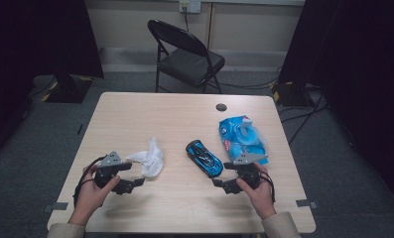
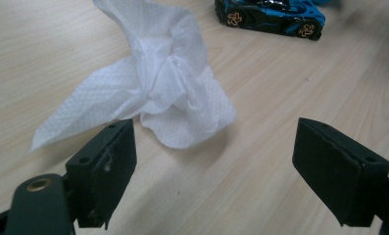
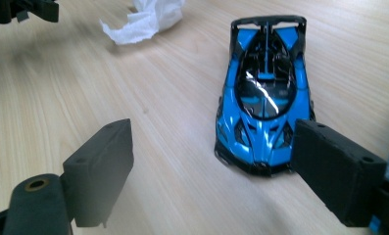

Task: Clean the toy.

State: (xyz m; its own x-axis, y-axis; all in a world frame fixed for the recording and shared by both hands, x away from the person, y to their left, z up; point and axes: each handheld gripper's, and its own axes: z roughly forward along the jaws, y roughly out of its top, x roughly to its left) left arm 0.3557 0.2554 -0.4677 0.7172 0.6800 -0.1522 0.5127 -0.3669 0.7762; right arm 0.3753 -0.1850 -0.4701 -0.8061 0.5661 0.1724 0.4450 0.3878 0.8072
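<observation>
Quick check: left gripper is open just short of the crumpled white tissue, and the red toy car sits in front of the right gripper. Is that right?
Not quite: the toy car is blue with black, not red, as the right gripper view shows. The rest holds: the left gripper is open just short of the crumpled white tissue, and the car sits in front of the right gripper.

I work in a recording lab: black curtains [image 1: 31,39], grey carpet [image 1: 31,144], trailing floor cables [image 1: 303,116], one folding chair [image 1: 184,54] behind my table [image 1: 184,203].
</observation>
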